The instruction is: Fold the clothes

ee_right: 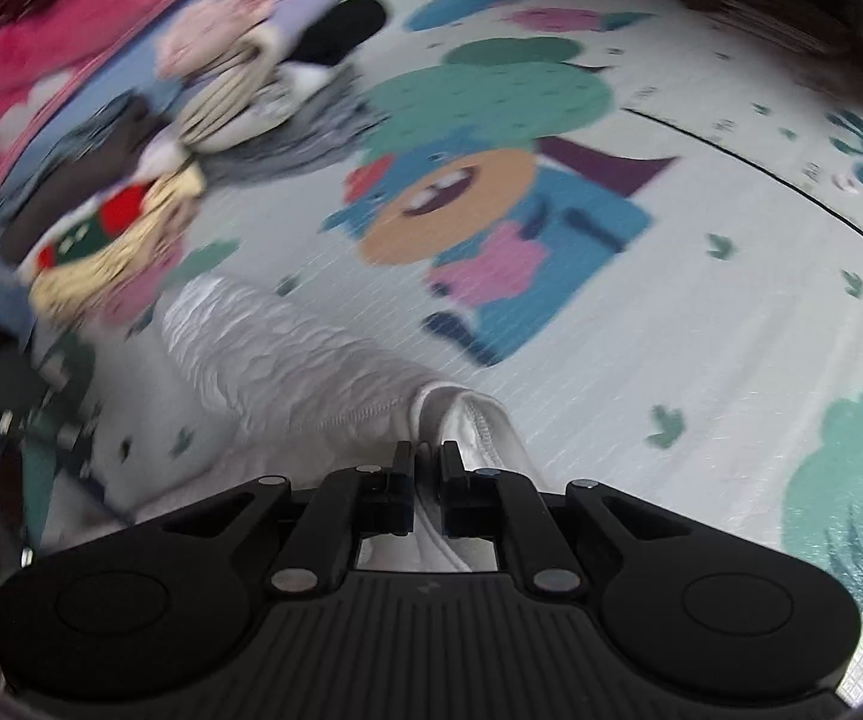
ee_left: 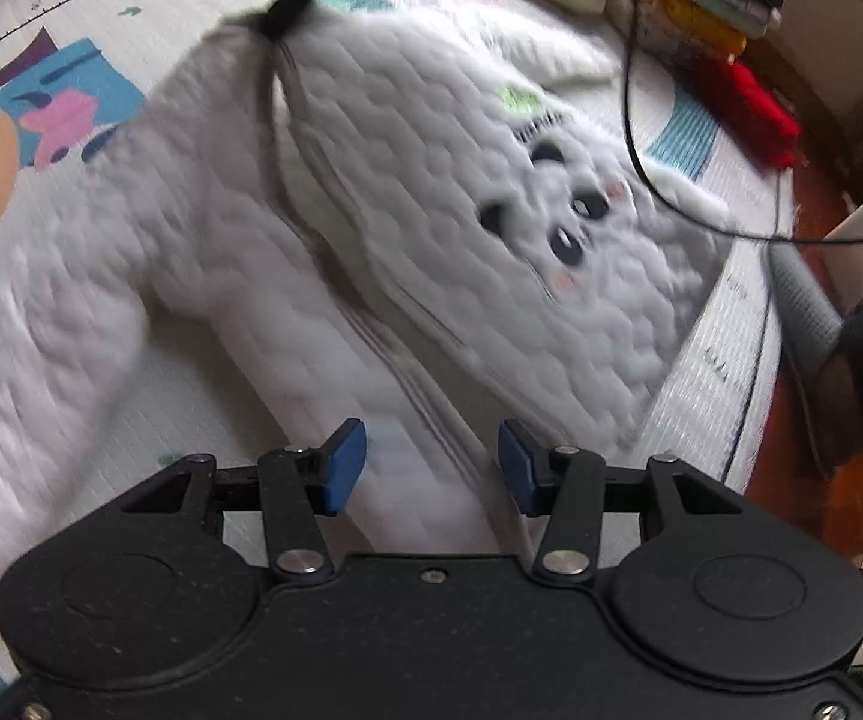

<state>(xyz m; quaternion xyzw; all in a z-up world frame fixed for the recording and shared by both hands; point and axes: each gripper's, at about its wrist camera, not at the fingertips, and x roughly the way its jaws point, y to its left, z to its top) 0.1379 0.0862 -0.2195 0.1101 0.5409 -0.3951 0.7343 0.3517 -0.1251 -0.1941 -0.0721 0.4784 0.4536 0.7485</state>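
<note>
I count one white quilted garment [ee_left: 431, 228] spread on one cartoon play mat [ee_right: 701, 312]. One heap of mixed clothes [ee_right: 191, 138] sits at the mat's edge, too blurred to count singly. I hold two grippers, two fingers each.

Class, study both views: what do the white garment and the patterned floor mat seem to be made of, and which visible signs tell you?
White garment: apparently soft quilted knit, matte; puffy stitched bumps, sewn hem beside the right hand-held gripper. Floor mat: probably foam or vinyl, slightly sheeny; fine embossed grid, printed cartoons.
</note>
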